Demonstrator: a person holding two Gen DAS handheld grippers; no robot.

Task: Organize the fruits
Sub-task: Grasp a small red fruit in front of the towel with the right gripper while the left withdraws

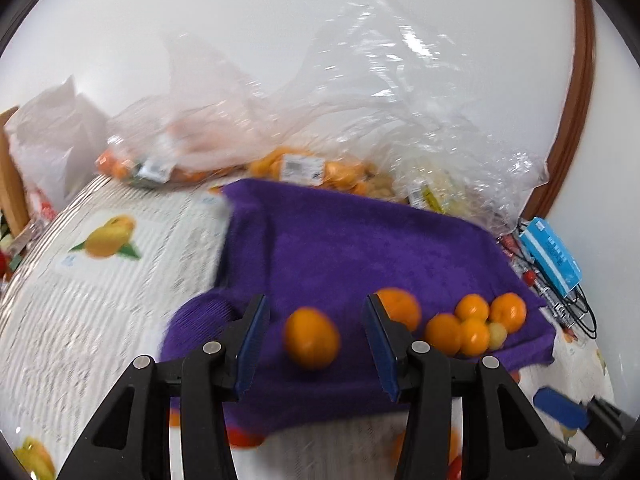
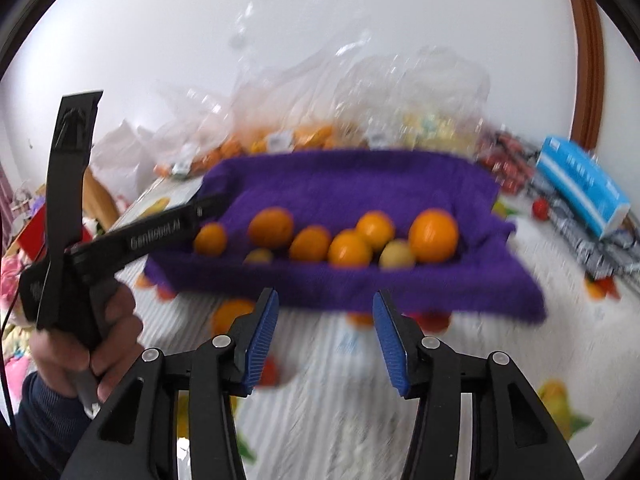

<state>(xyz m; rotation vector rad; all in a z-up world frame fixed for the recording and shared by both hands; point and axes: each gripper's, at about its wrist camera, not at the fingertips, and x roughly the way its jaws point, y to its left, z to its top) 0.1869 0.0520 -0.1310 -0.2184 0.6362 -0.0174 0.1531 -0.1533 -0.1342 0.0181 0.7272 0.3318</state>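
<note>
In the left wrist view the left gripper (image 1: 314,344) fills the lower centre, its jaws spread wide with a blurred orange (image 1: 312,338) between them; nothing shows the blue pads touching it. The fruit lies on a purple towel (image 1: 360,240) spread over the patterned worktop (image 1: 100,280). A cluster of oranges (image 1: 474,322) sits at the towel's lower right. Clear plastic bags (image 1: 360,120) holding more fruit are heaped along the upper middle, and a blue box (image 1: 550,256) stands at right. In the right wrist view the right gripper (image 2: 325,336) hovers low over the worktop before the towel, jaws spread around nothing.
</note>
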